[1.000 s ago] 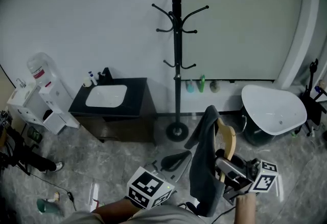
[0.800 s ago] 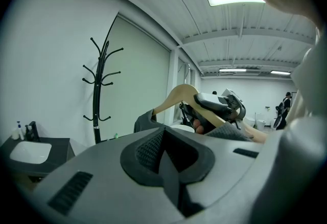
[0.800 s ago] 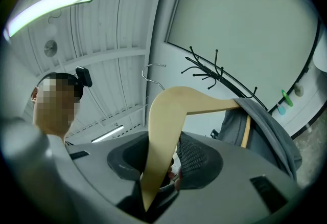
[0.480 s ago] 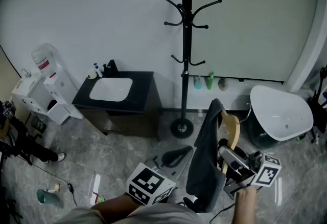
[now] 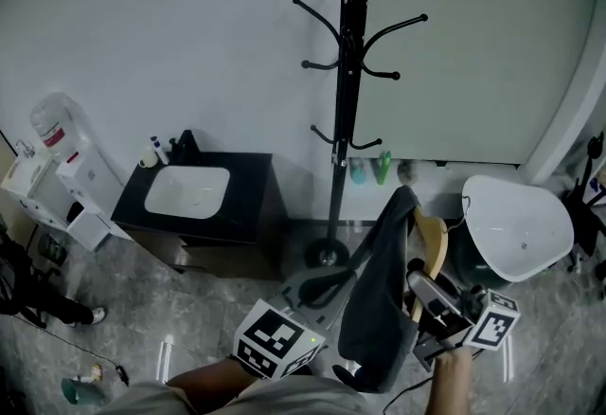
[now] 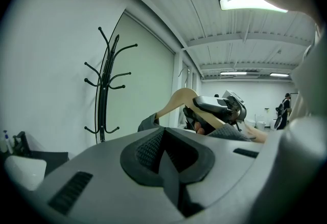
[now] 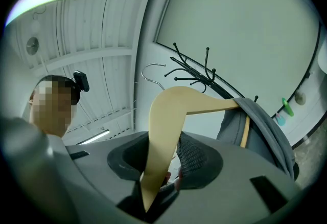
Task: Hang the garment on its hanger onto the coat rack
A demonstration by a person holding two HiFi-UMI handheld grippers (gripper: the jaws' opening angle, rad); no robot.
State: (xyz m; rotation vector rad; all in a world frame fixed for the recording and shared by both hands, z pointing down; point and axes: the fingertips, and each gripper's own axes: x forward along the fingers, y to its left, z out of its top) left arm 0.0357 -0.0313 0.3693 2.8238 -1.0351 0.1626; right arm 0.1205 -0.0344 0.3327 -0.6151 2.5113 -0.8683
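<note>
The black coat rack (image 5: 353, 44) stands against the white wall, its round base (image 5: 327, 255) on the floor. A dark grey garment (image 5: 379, 299) hangs on a wooden hanger (image 5: 433, 244) below and right of the rack. My right gripper (image 5: 431, 301) is shut on the hanger's wooden arm (image 7: 166, 126); the metal hook (image 7: 153, 72) rises free, apart from the rack's arms (image 7: 199, 77). My left gripper (image 5: 276, 344) is low at the bottom, left of the garment; its jaws (image 6: 164, 154) are shut with nothing in them. From there the rack (image 6: 104, 90) and hanger (image 6: 176, 103) show.
A black vanity with a white sink (image 5: 194, 190) stands left of the rack. A white tub (image 5: 516, 219) sits at the right, and bottles (image 5: 369, 169) line the wall foot. A white appliance (image 5: 57, 134) is at far left. A dark object (image 5: 317, 285) lies on the floor.
The head view has shifted, so the rack looms larger and higher and the vanity sits further left. The right gripper still holds the hanger, nearly unmoved.
</note>
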